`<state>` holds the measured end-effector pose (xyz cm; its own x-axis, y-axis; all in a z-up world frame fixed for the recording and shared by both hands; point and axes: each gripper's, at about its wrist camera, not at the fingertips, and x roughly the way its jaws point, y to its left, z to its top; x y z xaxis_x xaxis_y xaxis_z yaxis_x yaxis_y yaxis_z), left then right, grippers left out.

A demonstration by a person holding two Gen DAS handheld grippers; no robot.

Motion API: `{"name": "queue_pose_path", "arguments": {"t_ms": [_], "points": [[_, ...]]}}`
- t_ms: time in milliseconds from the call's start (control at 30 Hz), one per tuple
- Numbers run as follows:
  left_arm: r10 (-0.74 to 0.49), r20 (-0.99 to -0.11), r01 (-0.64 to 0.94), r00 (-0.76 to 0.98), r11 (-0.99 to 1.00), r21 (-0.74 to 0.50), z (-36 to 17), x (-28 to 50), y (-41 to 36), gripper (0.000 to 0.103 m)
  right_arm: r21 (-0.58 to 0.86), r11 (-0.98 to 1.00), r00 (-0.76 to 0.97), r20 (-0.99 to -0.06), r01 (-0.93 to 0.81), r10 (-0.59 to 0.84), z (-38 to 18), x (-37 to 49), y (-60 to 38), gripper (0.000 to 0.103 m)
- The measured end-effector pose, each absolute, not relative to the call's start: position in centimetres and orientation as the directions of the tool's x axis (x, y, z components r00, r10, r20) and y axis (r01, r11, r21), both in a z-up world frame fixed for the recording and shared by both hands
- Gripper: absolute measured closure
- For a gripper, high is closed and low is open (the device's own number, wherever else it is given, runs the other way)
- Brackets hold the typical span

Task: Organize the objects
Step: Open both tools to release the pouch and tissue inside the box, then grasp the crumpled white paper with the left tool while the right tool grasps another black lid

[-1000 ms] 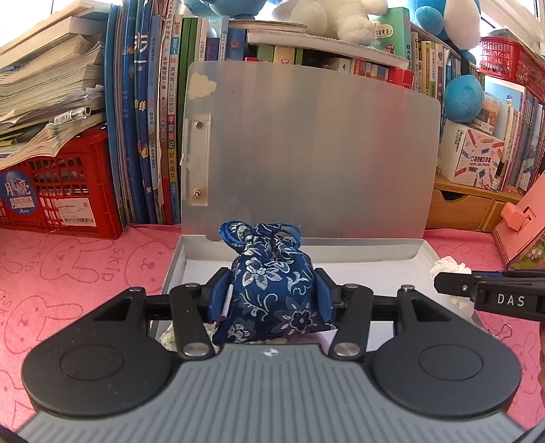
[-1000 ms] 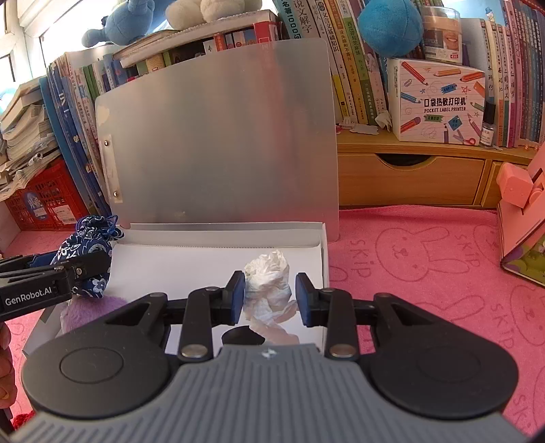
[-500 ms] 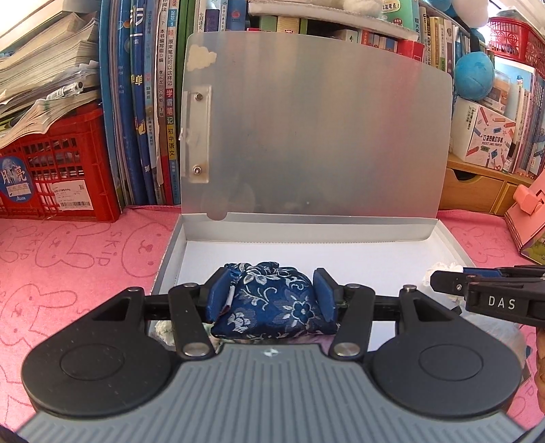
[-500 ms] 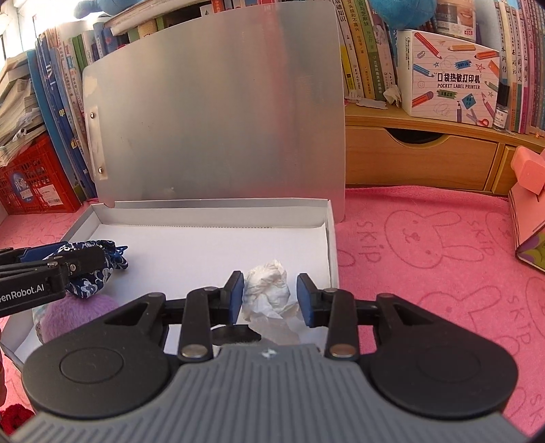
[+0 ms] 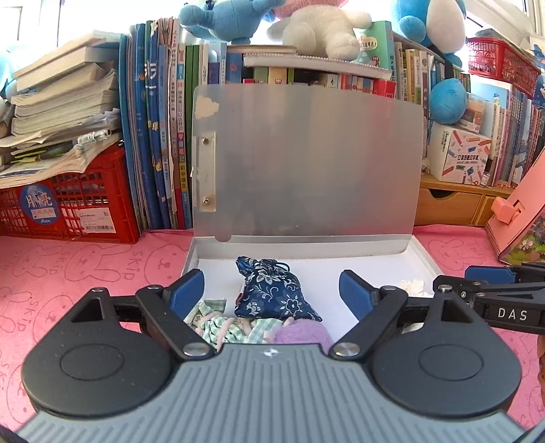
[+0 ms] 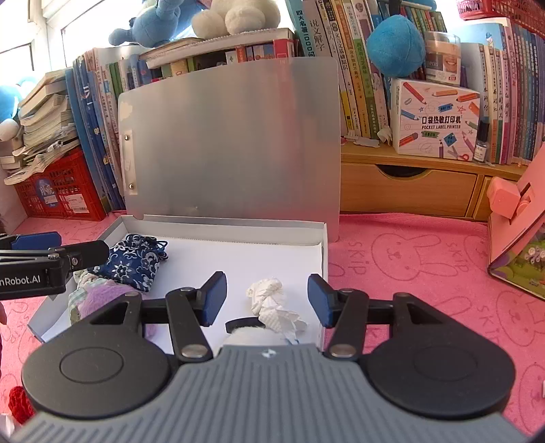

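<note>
A shallow white box (image 5: 424,254) (image 6: 322,245) lies on the pink mat, its grey lid (image 5: 306,160) (image 6: 231,143) standing upright behind it. A blue floral drawstring pouch (image 5: 272,293) (image 6: 134,260) rests inside at the left, on a checked cloth (image 5: 218,322) and a purple fuzzy ball (image 5: 303,334) (image 6: 102,296). My left gripper (image 5: 271,293) hangs over the pouch, jaws opening, pads clear of it. A crumpled white tissue (image 6: 272,301) (image 5: 412,286) lies at the box's right. My right gripper (image 6: 267,298) straddles the tissue without touching, jaws opening.
Upright books, a red crate (image 5: 68,204) under stacked papers and plush toys (image 5: 316,27) line the back. A wooden drawer shelf (image 6: 408,191) carries a label printer box (image 6: 436,122). A pink stand (image 6: 517,218) sits at right. A red knitted item (image 6: 18,402) lies near left.
Both grippers lowered their loads into the box, then opened and drew back. The pouch now lies free on the cloth and ball; the tissue lies free at the right.
</note>
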<state>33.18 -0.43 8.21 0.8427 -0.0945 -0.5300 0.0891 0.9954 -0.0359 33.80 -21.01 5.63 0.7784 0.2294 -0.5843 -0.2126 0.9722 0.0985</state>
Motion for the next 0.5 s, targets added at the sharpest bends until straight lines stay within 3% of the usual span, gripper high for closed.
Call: {"name": "queue_pose_path", "arguments": {"t_ms": [500], "points": [[-0.128, -0.488, 0.125, 0.863, 0.991, -0.038, 9.3, 19.1, 2.0, 0.012, 0.075, 0.879, 0.716, -0.548, -0.472, 0.431, 6.6, 20.9, -20.7, 0.031]]}}
